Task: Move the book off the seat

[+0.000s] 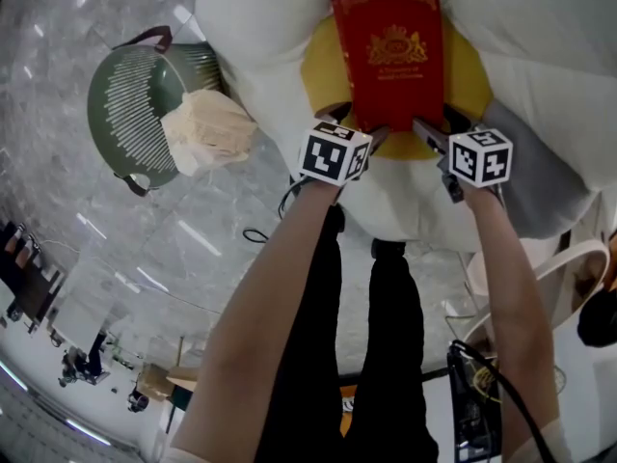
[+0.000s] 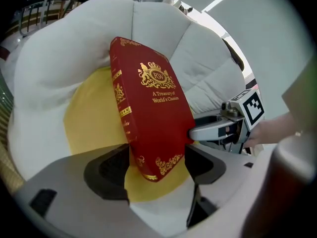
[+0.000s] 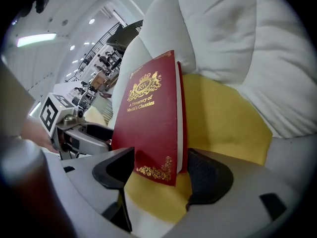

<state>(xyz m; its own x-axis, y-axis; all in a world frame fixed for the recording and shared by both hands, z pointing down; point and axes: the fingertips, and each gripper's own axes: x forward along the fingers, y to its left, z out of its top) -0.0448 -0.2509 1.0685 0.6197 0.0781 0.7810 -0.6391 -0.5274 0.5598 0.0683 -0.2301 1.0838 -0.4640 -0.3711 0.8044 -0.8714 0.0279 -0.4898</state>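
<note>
Red book on seat, corners inside gaping L hand-held gripper & R hand-held gripper: pre-grasp; next, clamp & lift off.

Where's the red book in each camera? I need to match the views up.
Head view: the red book is at top centre, on the yellow patch.
Left gripper view: centre, spine toward the left, yellow patch behind it.
Right gripper view: centre-left, page edge toward the right.
Shared landmark: the yellow patch under the book.
</note>
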